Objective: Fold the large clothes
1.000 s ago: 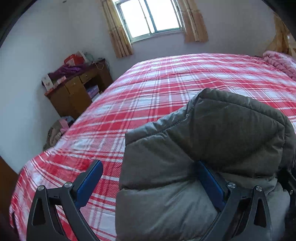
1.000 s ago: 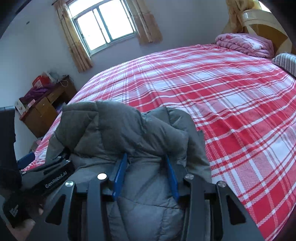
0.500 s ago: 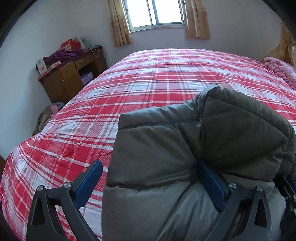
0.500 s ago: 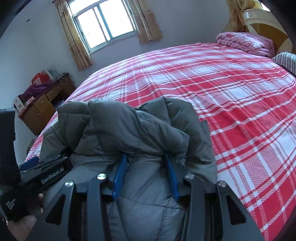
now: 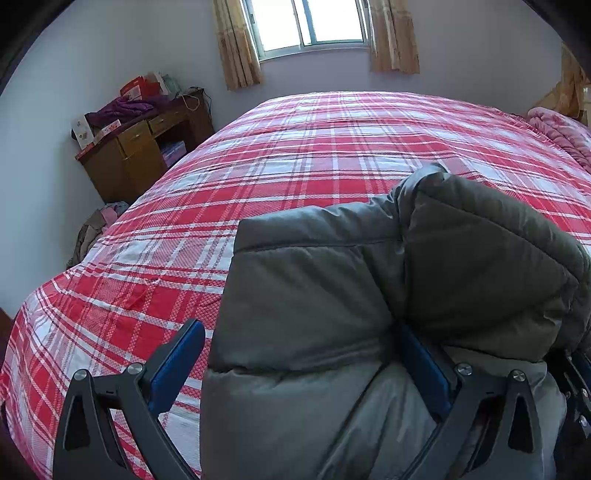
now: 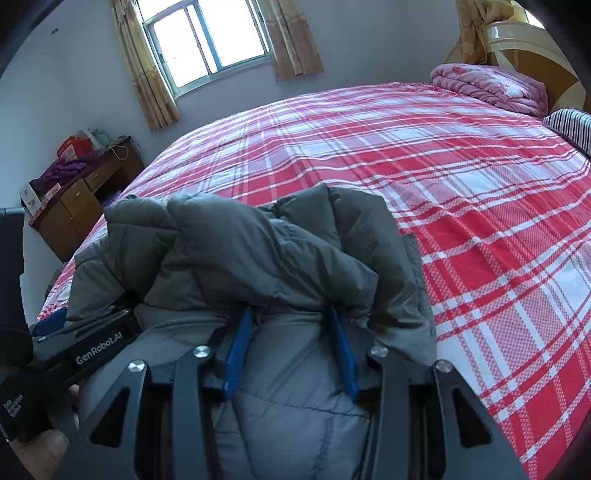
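Both grippers are seen low over a padded grey jacket (image 5: pixel 332 302) that lies bunched at the near edge of a bed (image 5: pixel 295 177) covered in red and white plaid. The right gripper (image 6: pixel 291 350) is clenched on a thick fold of the jacket, its blue pads pressed into the cloth on both sides. The left gripper (image 5: pixel 295 369) stands wide apart: its right pad is buried against the jacket, while its left pad (image 5: pixel 177 365) is seen clear of the cloth, over the plaid, so nothing is gripped there. In the right wrist view, part of the left gripper's body is seen beside the jacket at the left. A wooden desk (image 5: pixel 136 155) is seen by the wall, a window (image 5: pixel 310 22) beyond the bed, and a pink blanket (image 6: pixel 491 86) folded at the far corner.
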Demonstrator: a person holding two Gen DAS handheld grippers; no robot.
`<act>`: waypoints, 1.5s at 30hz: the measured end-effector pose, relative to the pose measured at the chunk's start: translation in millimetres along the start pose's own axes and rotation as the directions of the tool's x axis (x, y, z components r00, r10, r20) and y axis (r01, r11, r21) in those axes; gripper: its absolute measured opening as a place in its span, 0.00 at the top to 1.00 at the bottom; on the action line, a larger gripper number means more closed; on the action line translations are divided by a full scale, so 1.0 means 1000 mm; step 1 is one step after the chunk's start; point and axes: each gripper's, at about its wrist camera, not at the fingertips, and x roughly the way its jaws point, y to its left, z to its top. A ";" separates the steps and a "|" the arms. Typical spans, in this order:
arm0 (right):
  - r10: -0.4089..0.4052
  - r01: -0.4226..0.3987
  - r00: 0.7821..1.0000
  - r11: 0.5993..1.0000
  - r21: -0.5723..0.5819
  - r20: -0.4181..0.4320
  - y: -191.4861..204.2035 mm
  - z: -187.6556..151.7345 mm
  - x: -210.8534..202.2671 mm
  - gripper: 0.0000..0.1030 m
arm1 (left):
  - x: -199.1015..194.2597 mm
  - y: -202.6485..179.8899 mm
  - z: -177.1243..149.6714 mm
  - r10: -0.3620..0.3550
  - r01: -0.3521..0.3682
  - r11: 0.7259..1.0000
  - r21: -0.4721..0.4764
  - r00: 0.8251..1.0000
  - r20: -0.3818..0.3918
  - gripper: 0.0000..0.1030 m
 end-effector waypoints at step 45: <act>-0.125 0.122 0.992 0.988 -0.090 -0.030 0.018 -0.002 0.009 0.54 | 0.003 -0.012 -0.003 0.074 -0.075 0.996 0.041 0.997 0.026 0.01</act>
